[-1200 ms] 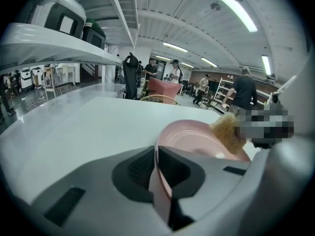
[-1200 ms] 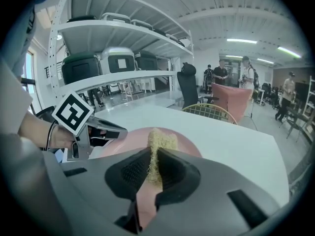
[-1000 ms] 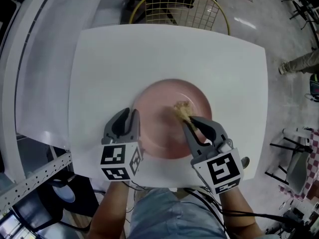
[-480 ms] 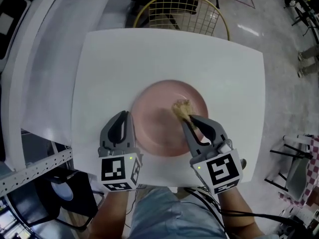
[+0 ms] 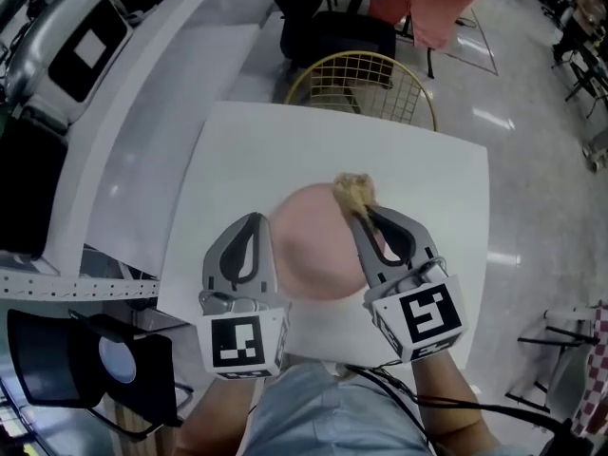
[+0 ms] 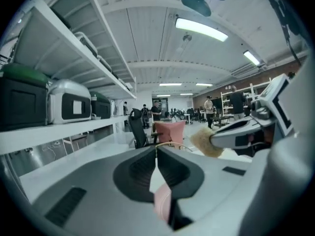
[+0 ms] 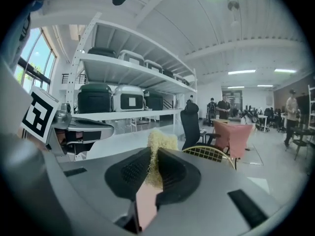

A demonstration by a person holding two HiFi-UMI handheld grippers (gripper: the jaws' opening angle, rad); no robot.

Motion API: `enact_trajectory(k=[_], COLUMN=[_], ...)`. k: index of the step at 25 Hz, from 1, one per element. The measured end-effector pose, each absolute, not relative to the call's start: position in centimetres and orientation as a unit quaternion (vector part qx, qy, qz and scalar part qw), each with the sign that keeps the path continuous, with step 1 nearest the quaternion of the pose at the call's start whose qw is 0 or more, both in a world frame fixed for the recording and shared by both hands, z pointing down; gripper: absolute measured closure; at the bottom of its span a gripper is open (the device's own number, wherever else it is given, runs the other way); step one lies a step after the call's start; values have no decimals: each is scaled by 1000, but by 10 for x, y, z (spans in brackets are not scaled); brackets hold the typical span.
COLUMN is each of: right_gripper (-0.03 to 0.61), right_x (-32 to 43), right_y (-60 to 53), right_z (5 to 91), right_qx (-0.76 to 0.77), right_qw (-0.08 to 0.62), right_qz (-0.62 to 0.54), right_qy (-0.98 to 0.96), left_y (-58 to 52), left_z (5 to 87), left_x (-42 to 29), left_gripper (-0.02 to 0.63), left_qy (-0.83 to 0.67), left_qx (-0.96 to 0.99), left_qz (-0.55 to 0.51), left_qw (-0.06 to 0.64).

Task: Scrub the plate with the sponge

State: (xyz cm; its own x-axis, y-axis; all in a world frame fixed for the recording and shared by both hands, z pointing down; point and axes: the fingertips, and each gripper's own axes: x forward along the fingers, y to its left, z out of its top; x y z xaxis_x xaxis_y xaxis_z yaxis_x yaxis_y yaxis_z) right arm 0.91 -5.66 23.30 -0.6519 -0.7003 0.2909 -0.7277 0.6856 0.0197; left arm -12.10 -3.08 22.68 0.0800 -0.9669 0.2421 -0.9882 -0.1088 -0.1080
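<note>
Right hand-held gripper (image 5: pixel 362 213) is pinching the straw-coloured sponge (image 5: pixel 353 190), which is sticking out past its tips at the far rim of the pink plate (image 5: pixel 313 250). Left hand-held gripper (image 5: pixel 253 221) is clamping the plate's left edge. Between them the plate is sitting over the white bench (image 5: pixel 237 160). Their marker cubes (image 5: pixel 235 344) are showing only black-and-white square patterns.
</note>
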Motion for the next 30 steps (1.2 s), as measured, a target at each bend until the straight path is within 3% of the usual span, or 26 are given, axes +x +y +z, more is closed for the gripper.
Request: enact_trajectory(k=[12,30], right_gripper=[531,531], right_x=[22,19], right_y=[-49,-34], right_z=[167,155], right_qx=[394,376], right_qw=[94,66], right_qz=[-15,-17], right_qy=[-914,-924], left_y=[-6,13], left_z=[156,150], left_x=[-94,-97], left_gripper=[594,594], left_qy=[-688,-702], left_qx=[721,707], left_qz=[81,81], left_qw=[-4,-11])
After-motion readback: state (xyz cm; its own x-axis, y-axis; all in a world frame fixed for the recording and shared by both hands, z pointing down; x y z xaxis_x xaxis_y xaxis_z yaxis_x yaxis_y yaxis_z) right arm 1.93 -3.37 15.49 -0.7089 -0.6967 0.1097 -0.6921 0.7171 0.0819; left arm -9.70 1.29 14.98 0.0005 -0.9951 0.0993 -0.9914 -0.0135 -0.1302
